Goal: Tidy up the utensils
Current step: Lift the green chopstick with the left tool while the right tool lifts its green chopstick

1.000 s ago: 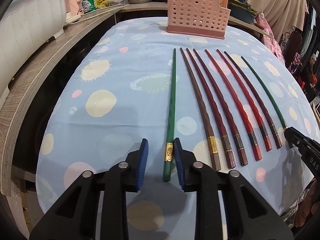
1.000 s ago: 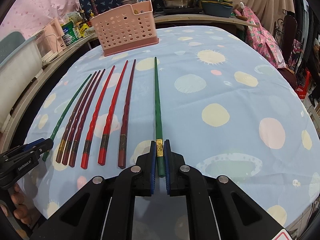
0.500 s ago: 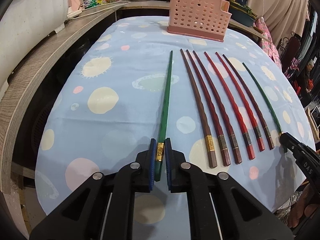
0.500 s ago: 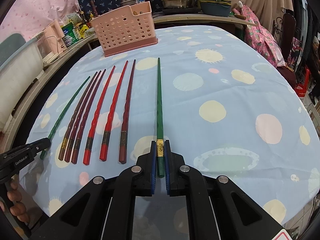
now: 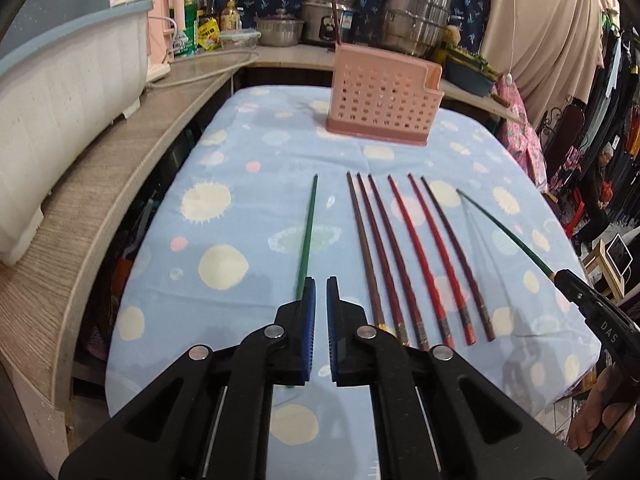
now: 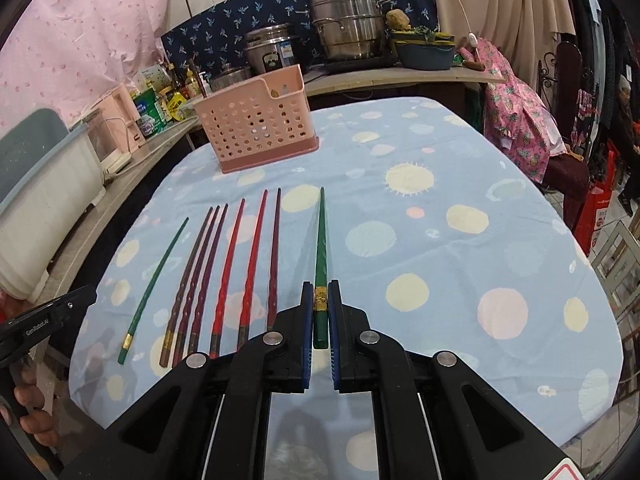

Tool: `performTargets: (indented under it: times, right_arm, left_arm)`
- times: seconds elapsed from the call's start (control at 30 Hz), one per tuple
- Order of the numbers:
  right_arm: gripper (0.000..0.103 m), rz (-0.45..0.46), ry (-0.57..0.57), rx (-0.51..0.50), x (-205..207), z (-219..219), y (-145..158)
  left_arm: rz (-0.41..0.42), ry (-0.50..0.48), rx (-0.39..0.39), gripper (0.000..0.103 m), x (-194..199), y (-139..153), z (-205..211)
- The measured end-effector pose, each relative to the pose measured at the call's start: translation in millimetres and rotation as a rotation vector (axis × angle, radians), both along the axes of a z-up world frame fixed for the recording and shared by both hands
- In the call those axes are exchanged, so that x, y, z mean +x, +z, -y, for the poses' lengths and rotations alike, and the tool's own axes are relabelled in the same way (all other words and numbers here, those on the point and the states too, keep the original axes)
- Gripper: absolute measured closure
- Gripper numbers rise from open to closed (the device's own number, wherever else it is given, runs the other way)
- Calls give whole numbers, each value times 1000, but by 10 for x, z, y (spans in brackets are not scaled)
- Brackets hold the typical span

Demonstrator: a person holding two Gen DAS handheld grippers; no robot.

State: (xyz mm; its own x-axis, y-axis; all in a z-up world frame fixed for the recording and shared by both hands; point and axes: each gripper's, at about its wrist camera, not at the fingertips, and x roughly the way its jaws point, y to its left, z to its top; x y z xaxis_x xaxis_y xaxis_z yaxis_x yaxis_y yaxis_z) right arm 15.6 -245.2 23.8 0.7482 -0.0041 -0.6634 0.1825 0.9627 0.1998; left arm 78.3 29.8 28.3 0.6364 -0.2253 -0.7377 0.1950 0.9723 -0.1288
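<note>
Left gripper [image 5: 321, 292]: jaws closed on nothing, cloth showing through the gap.
Right gripper [image 6: 321, 296]: clamped on raised green chopstick [image 6: 320, 248] at its gold band.
Loose green chopstick [image 5: 307, 236]: flat on spotted tablecloth [image 5: 240, 160], partly hidden behind left finger.
Red and brown chopsticks [image 5: 416, 248]: six, side by side between the green ones.
Pink utensil basket [image 5: 384, 108]: upright at far edge, path to it unobstructed.

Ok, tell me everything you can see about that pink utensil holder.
The pink utensil holder is a plastic box whose walls are perforated with round holes, with a stepped cut-out in its rim and a darker pink base. It stands upright on the spotted blue tablecloth at the table's far end, apart from the chopsticks.
</note>
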Motion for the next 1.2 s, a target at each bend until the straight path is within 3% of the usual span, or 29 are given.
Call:
performTargets:
  times: [0.17, 0.23, 0.3, 0.5, 0.67, 0.73, 0.87, 1.03, 1.2]
  right_arm:
    - [96, 24, -11, -1, -9, 40, 101]
    - [96, 14, -9, 4, 1, 40, 77]
    - [96, 4, -5, 5, -1, 23, 38]
    - [96, -19, 2, 12, 6, -15, -53]
    - [96, -26, 3, 13, 7, -28, -83]
    - [96, -28, 3, 13, 12, -32, -97]
    - [96, -31, 4, 11, 12, -38, -102]
    - [96, -6, 5, 6, 14, -31, 14]
    - [96, 55, 10, -8, 97, 13, 301]
  left_arm:
    - [-9, -2, -15, 92, 18, -31, -65]
    - [-38, 1, -21, 69, 19, -173, -99]
    - [-60, 4, -26, 64, 18, -315, -118]
    - [-123, 8, 9, 65, 66, -677, -121]
    - [-144, -2, 16, 81, 70, -754, -115]
    - [-148, -15, 18, 93, 56, -755, -90]
    - [-150, -29, 16, 96, 38, -747, -75]
    - [-118, -15, -7, 96, 24, -534, -104]
    - [-30, -6, -49, 96, 94, -31, -136]
